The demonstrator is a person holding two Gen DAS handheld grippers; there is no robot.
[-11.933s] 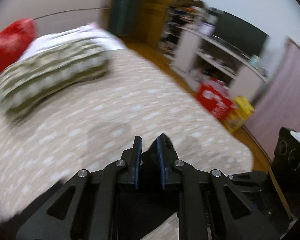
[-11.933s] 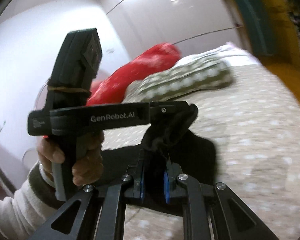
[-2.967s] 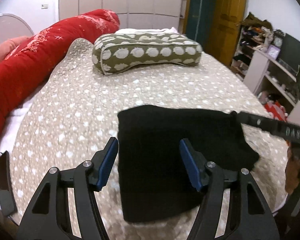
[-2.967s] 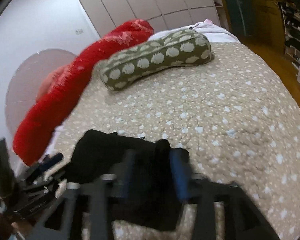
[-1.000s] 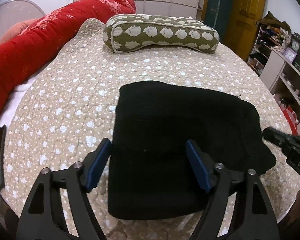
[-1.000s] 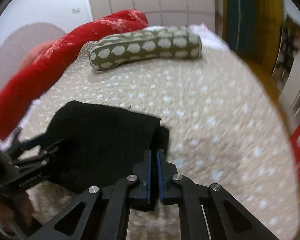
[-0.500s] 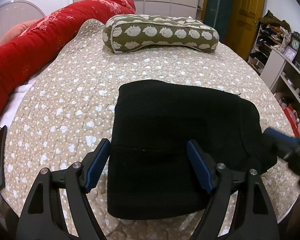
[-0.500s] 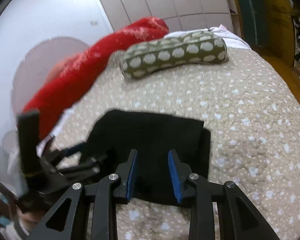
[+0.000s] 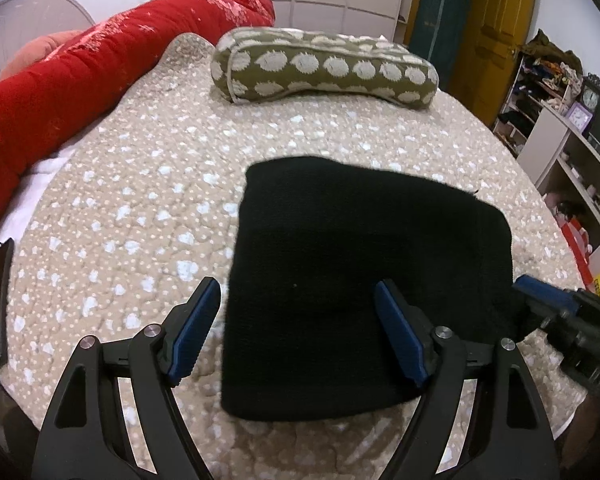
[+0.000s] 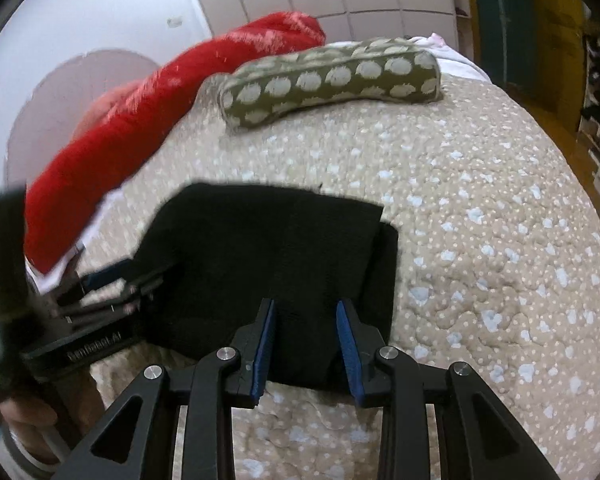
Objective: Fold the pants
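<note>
My right tool [image 10: 306, 344] has just let go: a second ago its blue pads were pinched shut at the pants' right edge, now the jaws stand apart with nothing pressed between them, hovering over the near right part of the black pants [image 9: 360, 264]. Opening has levelled off, so I read it as released, not mid-motion. My left tool [image 9: 300, 332] is spread wide, also released, above the near edge of the pants, pads clear of the cloth. The pants lie as a compact, roughly square folded stack on the spotted bed quilt [image 9: 140, 184], on the near side of the green spotted pillow [image 9: 324, 70] and well apart from it; the red bolster [image 9: 80, 80] runs along the quilt's far-left edge, clear of the pants. One under-layer sticks out a little past the right edge in the right wrist view [image 10: 386, 272], so the stack isn't perfectly flush. My judgement: the last fold is laid and the task is basically done, maybe a small tidy of that edge left. Against the earliest frames: both tools were then clamped on black fabric held up off the bed; now the cloth is flat on the quilt and neither tool grips anything.
</note>
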